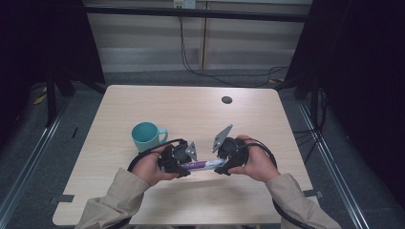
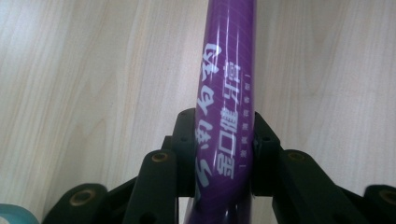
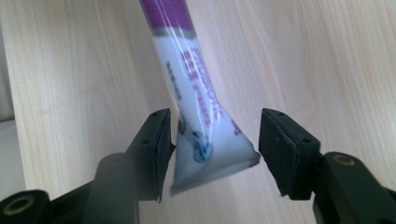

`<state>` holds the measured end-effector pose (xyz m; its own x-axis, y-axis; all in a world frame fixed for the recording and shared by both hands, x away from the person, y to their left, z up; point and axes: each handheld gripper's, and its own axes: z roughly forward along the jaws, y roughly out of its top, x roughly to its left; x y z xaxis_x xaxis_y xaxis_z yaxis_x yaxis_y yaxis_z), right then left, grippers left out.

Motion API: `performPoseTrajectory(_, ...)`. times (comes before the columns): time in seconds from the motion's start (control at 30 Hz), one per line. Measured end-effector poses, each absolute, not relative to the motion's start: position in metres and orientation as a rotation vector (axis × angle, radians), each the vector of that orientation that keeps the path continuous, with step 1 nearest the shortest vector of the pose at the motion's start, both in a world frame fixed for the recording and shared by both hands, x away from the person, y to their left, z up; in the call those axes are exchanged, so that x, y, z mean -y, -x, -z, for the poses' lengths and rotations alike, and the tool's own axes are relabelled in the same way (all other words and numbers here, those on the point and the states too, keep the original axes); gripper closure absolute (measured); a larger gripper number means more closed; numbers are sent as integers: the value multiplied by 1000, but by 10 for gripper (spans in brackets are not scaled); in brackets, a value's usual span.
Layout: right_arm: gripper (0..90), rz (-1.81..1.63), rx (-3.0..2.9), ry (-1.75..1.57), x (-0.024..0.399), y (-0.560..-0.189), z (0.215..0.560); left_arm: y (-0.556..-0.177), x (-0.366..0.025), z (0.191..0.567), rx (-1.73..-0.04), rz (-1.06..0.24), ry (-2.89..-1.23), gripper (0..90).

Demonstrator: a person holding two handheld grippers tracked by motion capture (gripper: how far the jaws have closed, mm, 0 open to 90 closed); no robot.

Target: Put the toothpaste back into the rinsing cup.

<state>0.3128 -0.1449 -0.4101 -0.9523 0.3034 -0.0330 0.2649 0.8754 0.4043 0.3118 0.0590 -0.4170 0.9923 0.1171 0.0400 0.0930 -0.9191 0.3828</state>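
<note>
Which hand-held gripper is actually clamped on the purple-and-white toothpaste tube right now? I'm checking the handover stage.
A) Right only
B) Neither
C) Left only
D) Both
C: the left hand-held gripper has both jaws pressed against the purple part of the purple-and-white toothpaste tube, while the right hand-held gripper stands open around the tube's flat white crimped end, with a gap at one jaw.

Pale wood table (image 1: 143, 102), grey floor (image 1: 305, 143), dark curtains (image 1: 363, 71).
</note>
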Motion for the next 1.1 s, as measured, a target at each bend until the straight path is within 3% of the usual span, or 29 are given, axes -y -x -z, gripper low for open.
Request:
performPoseTrajectory(0.13,502,-602,-2948,-458,145,-312,412,-312,-58,417,-161,-75,-2742,698)
performPoseTrajectory(1.1,498,-604,-2914,-398,144,-313,398,-314,-62,416,-205,-25,-2718,703)
